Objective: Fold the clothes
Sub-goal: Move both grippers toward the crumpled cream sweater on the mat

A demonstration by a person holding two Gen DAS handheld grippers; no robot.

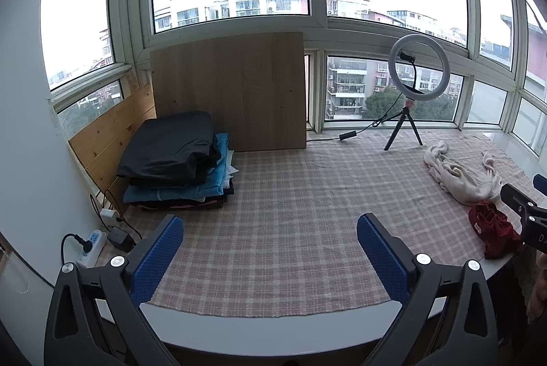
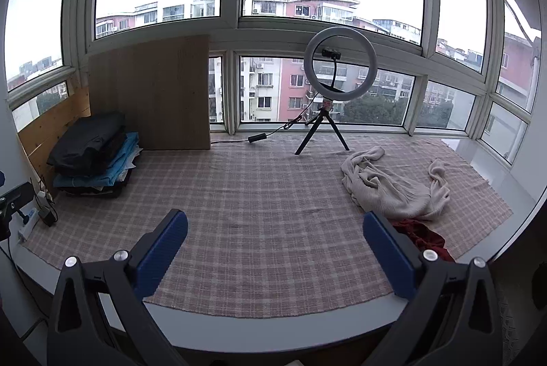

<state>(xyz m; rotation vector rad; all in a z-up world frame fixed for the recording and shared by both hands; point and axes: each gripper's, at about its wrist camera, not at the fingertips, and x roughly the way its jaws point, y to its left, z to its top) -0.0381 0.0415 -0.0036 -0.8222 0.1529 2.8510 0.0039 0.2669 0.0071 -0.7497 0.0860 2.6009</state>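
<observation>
A crumpled cream garment (image 1: 458, 174) (image 2: 393, 184) lies at the right of the plaid-covered table (image 1: 290, 212) (image 2: 256, 201). A crumpled dark red garment (image 1: 492, 229) (image 2: 424, 236) lies just in front of it, near the table's front right edge. A stack of folded clothes (image 1: 177, 157) (image 2: 95, 154), black on top and blue below, sits at the back left. My left gripper (image 1: 270, 236) is open and empty above the table's front edge. My right gripper (image 2: 275, 239) is open and empty, its right finger beside the red garment; it also shows at the right edge of the left wrist view (image 1: 526, 212).
A ring light on a tripod (image 1: 410, 99) (image 2: 328, 92) stands at the back with its cable (image 1: 348, 135) on the table. A wooden board (image 1: 232, 92) (image 2: 154, 92) leans against the window. A power strip (image 1: 90, 244) and plugs lie at the left edge.
</observation>
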